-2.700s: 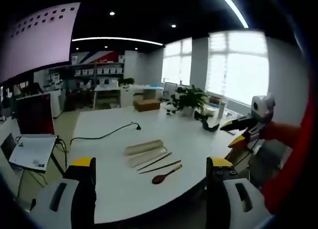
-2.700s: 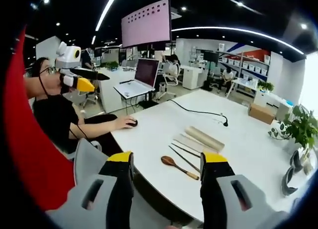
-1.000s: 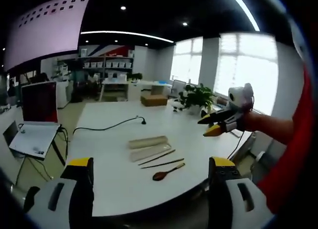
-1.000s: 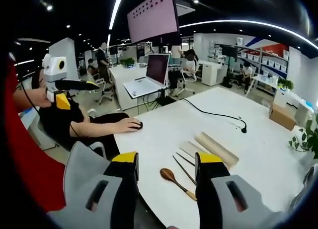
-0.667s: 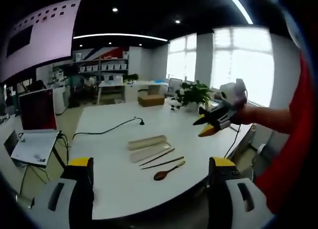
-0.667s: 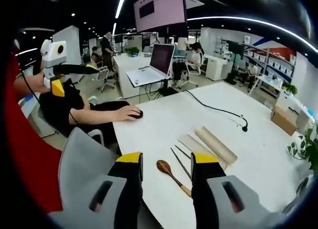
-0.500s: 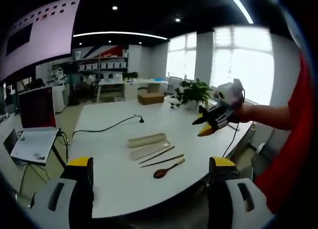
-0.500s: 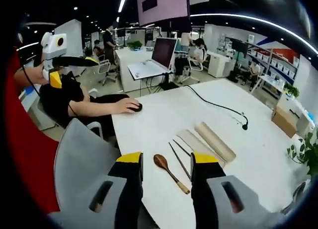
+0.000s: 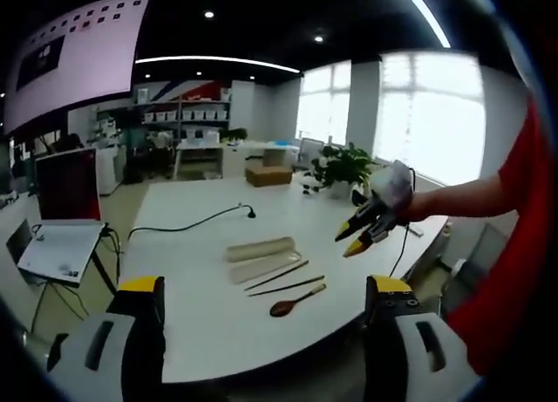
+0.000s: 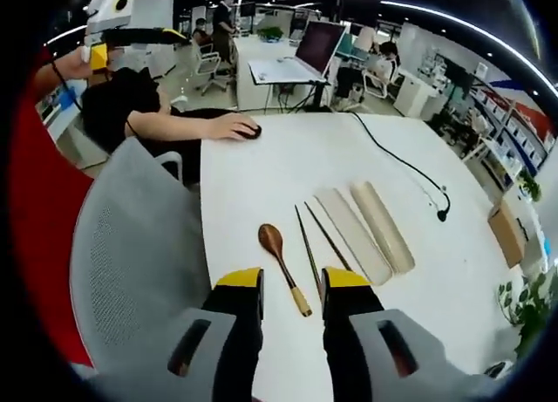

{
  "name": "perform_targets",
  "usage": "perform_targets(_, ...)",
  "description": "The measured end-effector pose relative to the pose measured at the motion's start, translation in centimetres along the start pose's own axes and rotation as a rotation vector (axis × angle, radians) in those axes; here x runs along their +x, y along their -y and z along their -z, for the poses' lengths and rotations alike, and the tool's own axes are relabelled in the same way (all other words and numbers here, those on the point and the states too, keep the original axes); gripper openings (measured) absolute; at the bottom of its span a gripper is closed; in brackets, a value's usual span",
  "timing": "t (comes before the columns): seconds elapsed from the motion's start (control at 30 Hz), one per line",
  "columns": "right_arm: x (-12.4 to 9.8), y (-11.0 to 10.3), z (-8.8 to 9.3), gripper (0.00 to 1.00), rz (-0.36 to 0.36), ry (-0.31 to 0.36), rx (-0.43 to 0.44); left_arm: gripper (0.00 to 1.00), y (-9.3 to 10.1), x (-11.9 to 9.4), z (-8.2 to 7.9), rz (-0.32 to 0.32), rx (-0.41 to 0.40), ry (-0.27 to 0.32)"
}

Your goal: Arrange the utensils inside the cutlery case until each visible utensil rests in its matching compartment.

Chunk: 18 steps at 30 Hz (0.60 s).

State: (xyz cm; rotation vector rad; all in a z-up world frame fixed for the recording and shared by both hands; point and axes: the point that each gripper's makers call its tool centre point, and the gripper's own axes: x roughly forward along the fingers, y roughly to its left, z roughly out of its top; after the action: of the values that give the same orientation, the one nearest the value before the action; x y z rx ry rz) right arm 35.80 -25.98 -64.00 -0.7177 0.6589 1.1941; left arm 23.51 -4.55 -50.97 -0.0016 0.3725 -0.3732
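On the white table (image 10: 261, 175) lie a wooden spoon (image 10: 277, 254), two dark chopsticks (image 10: 308, 245) and a beige cutlery case (image 10: 353, 232), partly unrolled, with its rolled end (image 10: 382, 213) on the far side. My right gripper (image 10: 292, 282) hovers open just above the spoon's handle end, nothing held. From the left gripper view, the spoon (image 9: 292, 302), chopsticks (image 9: 277, 277) and case (image 9: 261, 261) lie mid-table, and the right gripper (image 9: 350, 239) hangs to their right, tips slightly apart. My left gripper (image 9: 265, 287) is open and back from the table, and is also seen raised (image 10: 135, 44).
A grey mesh chair (image 10: 131, 254) stands at the table's near edge. A seated person's hand rests on a mouse (image 10: 250, 132). A black cable (image 10: 401, 162) crosses the far table. A laptop (image 10: 296, 57), a plant (image 9: 344, 166) and a cardboard box (image 9: 268, 175) stand farther off.
My right gripper has moved forward and down over the table to the spoon's handle, and its jaws have narrowed. The left gripper has stayed about where it was.
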Motion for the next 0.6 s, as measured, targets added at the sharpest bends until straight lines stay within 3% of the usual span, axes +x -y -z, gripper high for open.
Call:
perform_targets(0.13,1.5,-0.4,0.9,0.29,-0.050,-0.065,-0.019,0.97,-0.2,-0.1,0.1,-0.010,-0.001,-0.002)
perform_targets(0.27,2.6,-0.4,0.6,0.16,-0.063,-0.070,-0.029,0.97,-0.5,-0.4,0.3,-0.014,0.006,-0.014)
perform_targets(0.6,4.2,0.8,1.8,0.18,-0.058,-0.136,-0.046,0.96,-1.6,-0.9,0.0,-0.041,-0.004,0.006)
